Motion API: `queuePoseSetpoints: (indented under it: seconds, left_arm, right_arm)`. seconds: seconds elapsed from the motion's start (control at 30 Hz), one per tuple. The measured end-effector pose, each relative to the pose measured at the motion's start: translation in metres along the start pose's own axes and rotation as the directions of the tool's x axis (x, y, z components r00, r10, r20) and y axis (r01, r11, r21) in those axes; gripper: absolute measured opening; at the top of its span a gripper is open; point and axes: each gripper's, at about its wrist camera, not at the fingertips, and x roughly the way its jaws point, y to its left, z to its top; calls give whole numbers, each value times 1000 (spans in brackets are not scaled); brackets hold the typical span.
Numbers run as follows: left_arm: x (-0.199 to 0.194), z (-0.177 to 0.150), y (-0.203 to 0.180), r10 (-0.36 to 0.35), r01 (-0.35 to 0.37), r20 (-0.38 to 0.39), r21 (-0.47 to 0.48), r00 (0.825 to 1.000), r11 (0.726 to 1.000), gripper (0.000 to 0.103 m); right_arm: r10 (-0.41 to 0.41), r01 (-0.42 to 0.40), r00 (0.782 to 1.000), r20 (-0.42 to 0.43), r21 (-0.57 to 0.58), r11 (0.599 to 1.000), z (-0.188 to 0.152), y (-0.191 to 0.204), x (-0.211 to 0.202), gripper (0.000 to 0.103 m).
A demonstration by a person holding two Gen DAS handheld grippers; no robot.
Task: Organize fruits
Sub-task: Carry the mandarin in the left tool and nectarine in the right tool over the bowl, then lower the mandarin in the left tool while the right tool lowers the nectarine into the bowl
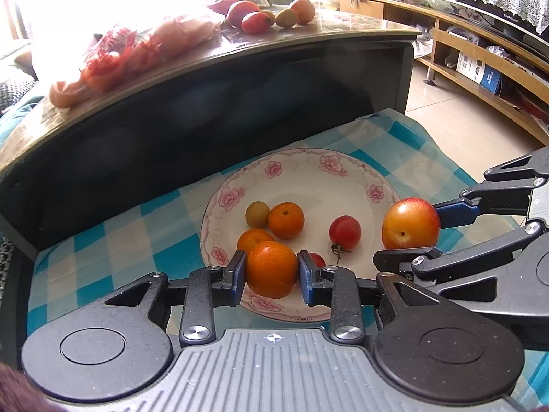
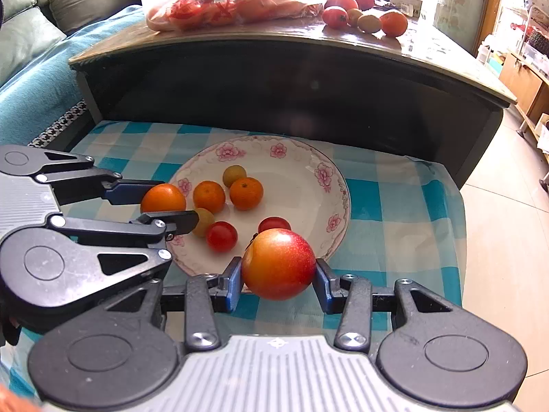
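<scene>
I am pinching a tangerine (image 1: 271, 270) between the blue pads of my left gripper (image 1: 271, 274), its fingers (image 1: 236, 273) pressing both sides of the fruit. It is hanging just over the near rim of the flowered plate (image 1: 308, 175). My right gripper (image 2: 278, 276) is clamping a large red-and-yellow nectarine (image 2: 278, 263) the same way, one finger on each flank, over the plate's near edge on the right side.

Lying in the plate are two more tangerines (image 2: 209, 196), two small greenish fruits (image 2: 234, 175) and two cherry tomatoes (image 2: 222, 236). The plate is sitting on a blue-and-white checked cloth (image 2: 405, 213).

Behind it, on the dark tabletop (image 2: 446, 65), more fruit (image 2: 363, 17) is resting in a small cluster beside a plastic bag (image 2: 233, 3) with red and orange contents.
</scene>
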Motion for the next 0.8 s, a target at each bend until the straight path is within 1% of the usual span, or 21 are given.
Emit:
queuePoseSetpoints:
  seconds: [0.43,0.8]
  left_arm:
    - [17,4,4,9,-9,-14,-4,1000,1000,38]
    - [27,5,10,15,-15,-29,-9,999,1000,38]
  right_arm:
    - [-6,6,1000,-12,-5,1000,2,-3,21,45]
    - [-32,32,999,9,-47,998,6,1,31,45]
